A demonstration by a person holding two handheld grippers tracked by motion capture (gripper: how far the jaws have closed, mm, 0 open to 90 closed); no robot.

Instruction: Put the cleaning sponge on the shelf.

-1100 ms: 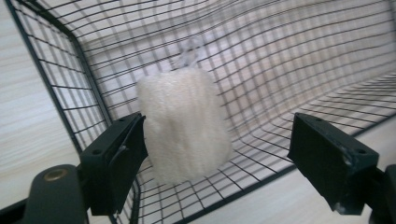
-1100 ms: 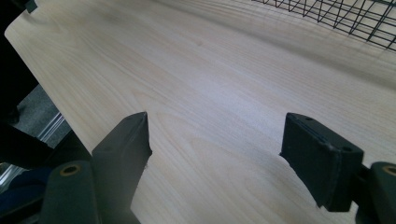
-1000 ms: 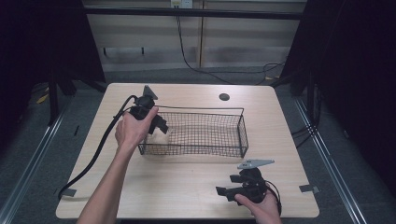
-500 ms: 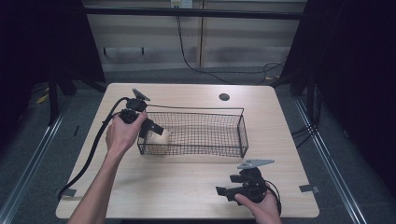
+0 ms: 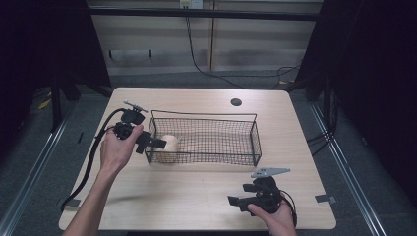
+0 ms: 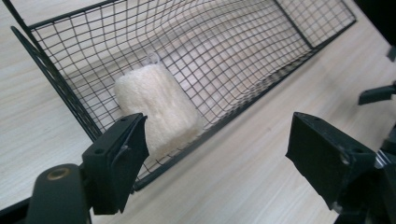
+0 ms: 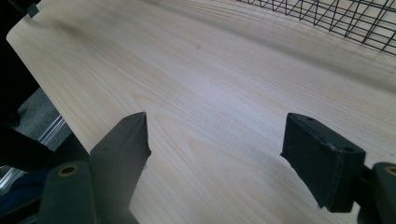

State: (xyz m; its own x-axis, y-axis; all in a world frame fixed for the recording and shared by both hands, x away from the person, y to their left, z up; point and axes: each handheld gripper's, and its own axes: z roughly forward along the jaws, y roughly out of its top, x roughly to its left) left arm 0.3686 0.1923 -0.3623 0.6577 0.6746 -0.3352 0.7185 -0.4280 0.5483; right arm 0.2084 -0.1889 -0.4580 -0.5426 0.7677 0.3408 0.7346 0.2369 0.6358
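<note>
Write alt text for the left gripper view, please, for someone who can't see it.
A pale, fuzzy sponge-like block lies at one end of a black wire basket on a light wooden table. The left gripper points at it from outside the basket, its two black jaws wide apart and holding nothing.

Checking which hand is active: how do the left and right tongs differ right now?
The left tongs are at the basket's left end, beside the pale sponge inside it; the right tongs are near the table's front edge, away from the basket. The left point toward the basket, the right toward bare wood. Both are open and empty.
</note>
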